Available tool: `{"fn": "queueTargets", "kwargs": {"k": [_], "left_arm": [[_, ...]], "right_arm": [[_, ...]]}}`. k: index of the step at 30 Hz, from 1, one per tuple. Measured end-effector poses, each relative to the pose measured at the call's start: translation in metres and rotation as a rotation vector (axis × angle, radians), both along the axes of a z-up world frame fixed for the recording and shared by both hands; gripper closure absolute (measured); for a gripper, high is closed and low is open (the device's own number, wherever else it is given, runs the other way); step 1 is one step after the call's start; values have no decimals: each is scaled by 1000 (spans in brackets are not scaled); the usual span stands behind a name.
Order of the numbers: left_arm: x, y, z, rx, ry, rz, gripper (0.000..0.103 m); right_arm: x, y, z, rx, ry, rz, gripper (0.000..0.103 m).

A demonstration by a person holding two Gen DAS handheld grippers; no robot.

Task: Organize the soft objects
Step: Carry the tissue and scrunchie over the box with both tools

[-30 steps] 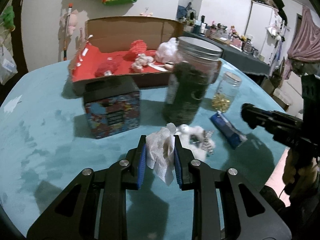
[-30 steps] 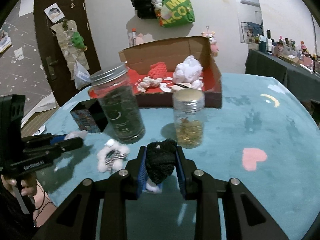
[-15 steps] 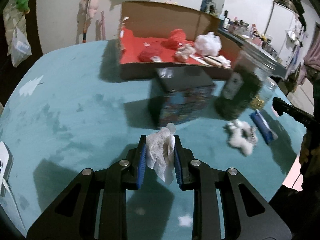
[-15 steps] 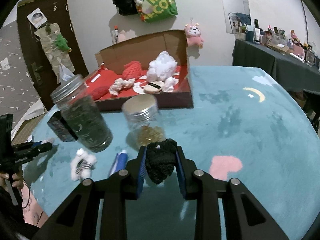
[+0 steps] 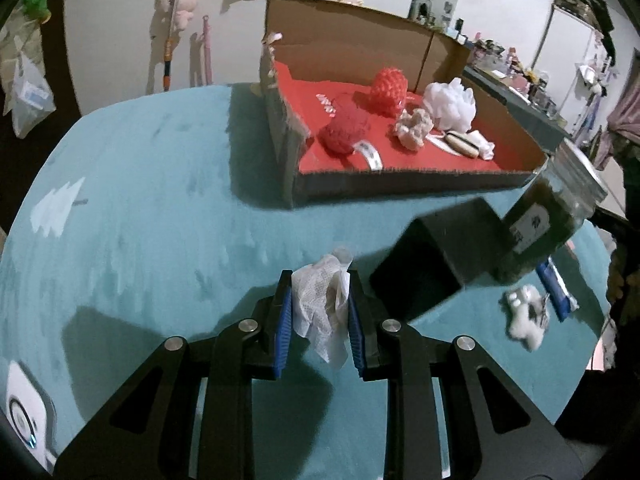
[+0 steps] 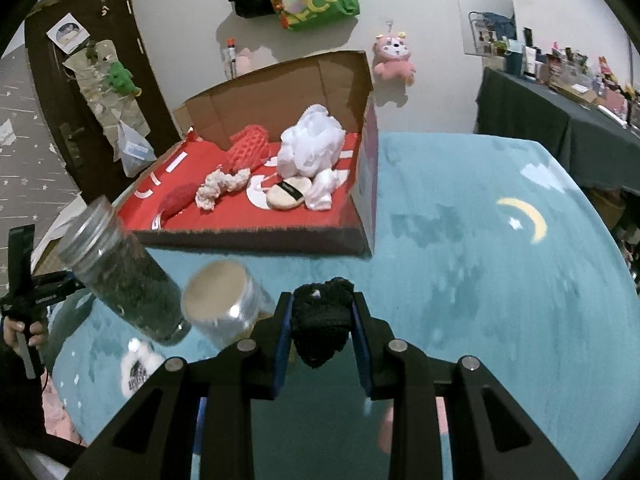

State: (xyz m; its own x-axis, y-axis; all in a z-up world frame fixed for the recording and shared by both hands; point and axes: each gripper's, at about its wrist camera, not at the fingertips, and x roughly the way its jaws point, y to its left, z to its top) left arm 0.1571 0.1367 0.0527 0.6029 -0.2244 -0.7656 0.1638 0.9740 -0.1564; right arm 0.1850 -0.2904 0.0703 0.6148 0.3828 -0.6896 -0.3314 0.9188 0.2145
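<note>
My left gripper point(image 5: 318, 280) is shut on a crumpled white tissue point(image 5: 322, 308) above the teal table, short of the cardboard box point(image 5: 400, 186). My right gripper point(image 6: 322, 300) is shut on a black fuzzy soft thing point(image 6: 320, 326), held above the table in front of the same cardboard box point(image 6: 256, 238). Its red floor holds a red mesh ball point(image 5: 388, 86), a red pouf point(image 5: 344, 130), a white puff point(image 6: 312, 144), a beige scrunchie point(image 6: 218, 186), a powder pad point(image 6: 286, 196) and a white wad point(image 6: 324, 190). A small white plush point(image 5: 524, 316) lies on the table at the right.
A tall jar of dark stuff point(image 6: 120, 272) and a small jar point(image 6: 224, 304) stand left of my right gripper. A black-topped tin point(image 5: 436, 264) and a blue tube point(image 5: 556, 292) sit right of my left gripper. A hand point(image 6: 22, 330) holds the other gripper's handle at the left edge.
Both grippers have travelled across the table toward the cardboard box, which now looms larger. The jars and the tin have slid aside in both views. Both grips are unchanged.
</note>
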Motion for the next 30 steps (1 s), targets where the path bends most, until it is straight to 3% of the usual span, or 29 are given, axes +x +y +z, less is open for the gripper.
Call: {"fn": "queueTargets", "kwargs": {"k": [19, 30], "left_arm": [[58, -15, 35, 36, -30, -152, 80], [105, -61, 44, 61, 22, -292, 80]], "right_arm": [[62, 26, 21, -3, 52, 175, 73], [104, 77, 29, -90, 78, 315, 73]]}}
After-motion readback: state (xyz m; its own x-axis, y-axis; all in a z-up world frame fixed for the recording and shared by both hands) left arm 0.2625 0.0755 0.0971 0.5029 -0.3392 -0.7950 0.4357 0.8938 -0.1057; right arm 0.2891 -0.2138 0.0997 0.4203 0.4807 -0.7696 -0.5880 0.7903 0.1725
